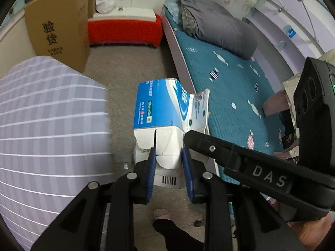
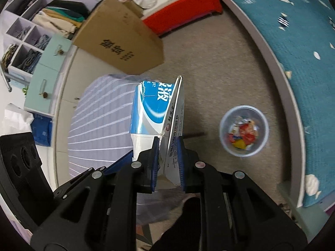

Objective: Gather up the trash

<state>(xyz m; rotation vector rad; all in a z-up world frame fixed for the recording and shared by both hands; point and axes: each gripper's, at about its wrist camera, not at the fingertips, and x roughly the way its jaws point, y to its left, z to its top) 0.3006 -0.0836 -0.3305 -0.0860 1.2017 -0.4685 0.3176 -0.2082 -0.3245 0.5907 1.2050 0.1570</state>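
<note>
A torn blue and white carton hangs in the air over the carpet, held from both sides. My left gripper is shut on the carton's white bottom flap. My right gripper is shut on a thin side panel of the same carton. One of the right gripper's black fingers reaches in from the right in the left wrist view. A clear round bin with several colourful wrappers inside stands on the floor, to the right of the carton in the right wrist view.
A grey and white striped cloth surface lies close on the left. A large cardboard box and a red chest stand farther back. A bed with a teal cover runs along the right. A person's foot in a slipper is below.
</note>
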